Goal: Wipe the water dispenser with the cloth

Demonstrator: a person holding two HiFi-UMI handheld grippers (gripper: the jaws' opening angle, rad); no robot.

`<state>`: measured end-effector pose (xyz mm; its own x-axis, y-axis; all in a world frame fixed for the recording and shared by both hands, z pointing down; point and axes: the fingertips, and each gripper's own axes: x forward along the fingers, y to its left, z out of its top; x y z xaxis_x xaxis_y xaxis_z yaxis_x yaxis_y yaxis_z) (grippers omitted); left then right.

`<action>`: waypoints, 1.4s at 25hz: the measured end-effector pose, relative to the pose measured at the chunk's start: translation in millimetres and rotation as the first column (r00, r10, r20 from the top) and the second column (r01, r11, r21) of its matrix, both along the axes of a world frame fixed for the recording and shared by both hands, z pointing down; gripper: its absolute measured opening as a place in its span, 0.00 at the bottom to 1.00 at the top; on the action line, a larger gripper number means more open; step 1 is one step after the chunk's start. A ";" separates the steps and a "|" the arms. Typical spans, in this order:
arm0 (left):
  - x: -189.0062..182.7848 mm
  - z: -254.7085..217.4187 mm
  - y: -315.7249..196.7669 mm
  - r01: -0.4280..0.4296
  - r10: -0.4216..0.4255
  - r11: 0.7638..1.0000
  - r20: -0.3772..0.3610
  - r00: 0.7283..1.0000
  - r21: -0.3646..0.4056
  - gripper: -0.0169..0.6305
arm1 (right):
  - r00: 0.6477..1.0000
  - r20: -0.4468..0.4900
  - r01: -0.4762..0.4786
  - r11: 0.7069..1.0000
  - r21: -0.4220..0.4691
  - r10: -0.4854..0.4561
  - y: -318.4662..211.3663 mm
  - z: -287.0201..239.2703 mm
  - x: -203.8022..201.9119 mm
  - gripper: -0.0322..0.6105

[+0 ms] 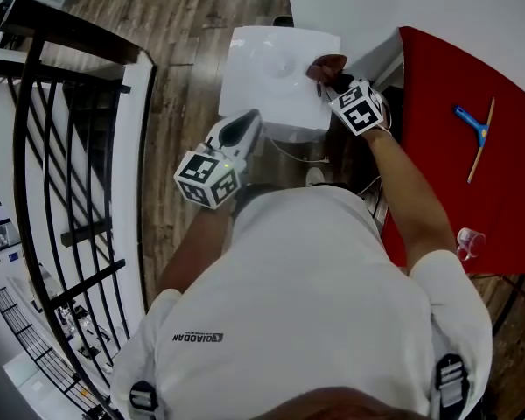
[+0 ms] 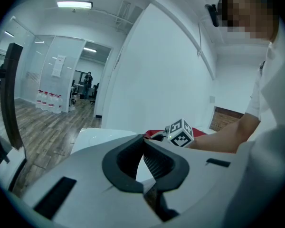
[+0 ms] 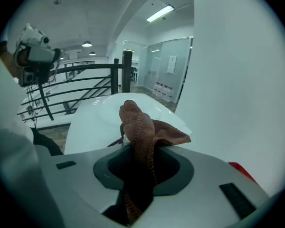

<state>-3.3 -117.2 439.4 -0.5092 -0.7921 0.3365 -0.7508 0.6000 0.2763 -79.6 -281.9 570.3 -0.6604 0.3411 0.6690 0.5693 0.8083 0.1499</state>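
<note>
The white water dispenser [image 1: 271, 81] stands below me, its flat top seen from above. A brown cloth [image 1: 325, 66] lies bunched on the top's right edge, and my right gripper [image 1: 331, 80] is shut on it. In the right gripper view the cloth [image 3: 141, 127] sticks up between the jaws over the dispenser's top [image 3: 92, 118]. My left gripper [image 1: 250, 119] hovers at the top's near left edge, shut with nothing in it. In the left gripper view its jaws [image 2: 143, 137] meet over the white top [image 2: 97, 137], with the right gripper's marker cube [image 2: 179, 132] beyond.
A red table [image 1: 455, 86] stands right of the dispenser, with a blue squeegee [image 1: 476, 135] and a clear cup [image 1: 469, 242] on it. A black railing [image 1: 66, 147] runs along the left. A white wall [image 3: 237, 80] rises close behind the dispenser.
</note>
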 end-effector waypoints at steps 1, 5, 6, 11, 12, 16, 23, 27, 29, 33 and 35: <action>0.4 -0.1 -2.0 -0.003 0.003 1.000 0.001 1.000 0.001 0.02 | 1.000 0.007 0.022 1.000 0.015 -0.022 4.1 0.0 7.6 0.19; 3.7 0.6 -11.2 -0.018 0.018 1.000 0.001 1.000 0.002 0.02 | 0.996 0.023 0.086 0.995 0.051 -0.087 17.7 0.7 33.4 0.19; 4.9 1.7 -13.6 -0.023 0.023 1.000 0.000 1.000 0.001 0.02 | 0.995 0.024 0.097 0.994 0.057 -0.098 20.0 1.7 38.8 0.19; 7.3 5.9 -22.6 -0.042 0.041 0.999 -0.016 0.999 -0.007 0.02 | 0.991 0.027 0.132 0.988 0.076 -0.134 28.2 2.3 61.7 0.19; 8.1 6.8 -23.9 -0.046 0.045 0.999 -0.019 0.999 -0.009 0.02 | 0.990 0.026 0.135 0.988 0.078 -0.138 30.0 2.4 66.8 0.19; 12.1 7.1 -28.8 -0.061 0.061 0.998 -0.020 0.998 -0.011 0.02 | 0.991 0.013 0.136 0.989 0.058 -0.137 39.2 4.4 88.8 0.19; 15.8 8.0 -41.0 -0.097 0.096 0.995 -0.016 0.995 -0.011 0.02 | 0.995 -0.012 0.100 0.995 -0.020 -0.100 46.5 7.6 113.7 0.19; 14.8 7.5 -46.2 -0.115 0.115 0.993 -0.013 0.993 -0.016 0.02 | 0.996 -0.018 0.091 0.995 -0.038 -0.092 48.4 9.8 120.1 0.19; 15.0 5.4 -48.6 -0.122 0.122 0.992 -0.007 0.993 -0.021 0.02 | 0.996 -0.019 0.085 0.995 -0.054 -0.086 48.1 8.7 122.0 0.19; 15.3 2.9 -52.9 -0.134 0.134 0.990 0.006 0.991 -0.035 0.02 | 0.998 -0.024 -0.063 0.949 -0.309 0.059 33.8 -1.5 115.8 0.19; 16.6 2.2 -52.0 -0.138 0.138 0.990 0.006 0.990 -0.040 0.02 | 0.977 -0.083 -0.209 0.825 -0.526 0.195 15.7 -6.7 109.2 0.19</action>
<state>13.3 -169.2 441.5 -0.3992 -0.8414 0.3643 -0.8295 0.5007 0.2474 29.6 -266.2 563.6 -0.7395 0.5079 0.4418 0.3823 0.8571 -0.3454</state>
